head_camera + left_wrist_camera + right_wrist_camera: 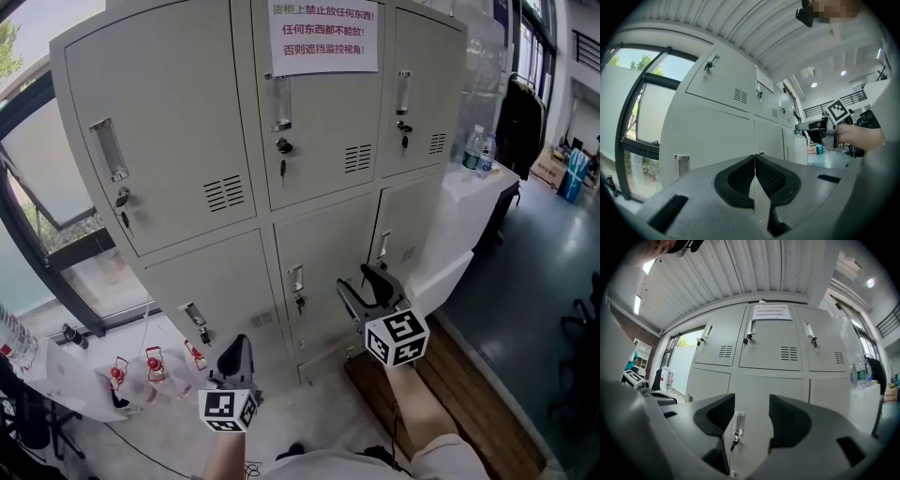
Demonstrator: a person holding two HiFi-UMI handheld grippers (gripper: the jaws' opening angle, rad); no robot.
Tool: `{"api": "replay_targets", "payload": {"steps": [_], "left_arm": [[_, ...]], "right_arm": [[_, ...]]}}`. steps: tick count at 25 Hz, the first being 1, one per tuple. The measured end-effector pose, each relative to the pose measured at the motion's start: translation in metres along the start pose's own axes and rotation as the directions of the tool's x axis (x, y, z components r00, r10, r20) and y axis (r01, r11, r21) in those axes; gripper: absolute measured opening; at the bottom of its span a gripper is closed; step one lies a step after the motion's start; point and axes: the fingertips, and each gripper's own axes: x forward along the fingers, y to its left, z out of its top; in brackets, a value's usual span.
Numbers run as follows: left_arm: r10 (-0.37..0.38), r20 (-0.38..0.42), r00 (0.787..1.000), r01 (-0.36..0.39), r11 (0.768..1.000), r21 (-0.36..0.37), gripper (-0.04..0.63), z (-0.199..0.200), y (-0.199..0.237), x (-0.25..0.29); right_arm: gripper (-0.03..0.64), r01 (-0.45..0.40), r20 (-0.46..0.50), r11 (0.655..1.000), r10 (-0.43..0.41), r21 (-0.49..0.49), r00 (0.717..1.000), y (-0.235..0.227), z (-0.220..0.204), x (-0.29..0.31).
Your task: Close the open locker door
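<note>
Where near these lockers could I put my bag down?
The white table right of the grey metal lockers is bare in front of its clear plastic water bottles. The brown wooden floor strip by it looks free too. Left of the lockers, red-topped bottles crowd the floor.

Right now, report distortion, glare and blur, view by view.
Head view: wide-angle lens bends the lockers, window washed out at left, sign sharp. Left gripper view: fisheye with black corners, left gripper filling the lower frame. Right gripper view: curved locker edges, ceiling light blown out, right gripper a dark foreground.
</note>
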Motion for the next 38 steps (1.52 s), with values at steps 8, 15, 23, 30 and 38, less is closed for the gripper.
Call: {"api": "replay_targets", "payload": {"steps": [8, 15, 23, 30, 38], "left_arm": [[-0.145, -0.003, 0.989, 0.145, 0.989, 0.0, 0.011, -0.005, -0.062, 0.021], [-0.225, -0.021, 0.974, 0.225, 0.974, -0.011, 0.011, -0.02, -0.106, 0.023], [-0.295, -0.062, 0.953, 0.297, 0.955, 0.014, 0.011, -0.037, -0.134, 0.014], [-0.293, -0.077, 0.953, 0.292, 0.956, -0.021, 0.011, -0.046, -0.138, 0.011], [-0.287, -0.065, 0.956, 0.287, 0.958, -0.014, 0.011, -0.042, -0.138, 0.023]], "right_arm": [[0.103, 0.169, -0.062, 0.985, -0.166, 0.039, 0.984, -0.026, -0.062, -0.084], [0.025, 0.23, -0.111, 0.971, -0.222, 0.068, 0.969, -0.029, -0.105, -0.138], [0.018, 0.297, -0.167, 0.946, -0.274, 0.13, 0.947, -0.021, -0.15, -0.18], [0.012, 0.335, -0.16, 0.936, -0.316, 0.111, 0.935, -0.02, -0.151, -0.189], [0.012, 0.337, -0.155, 0.935, -0.318, 0.115, 0.935, -0.024, -0.148, -0.182]]}}
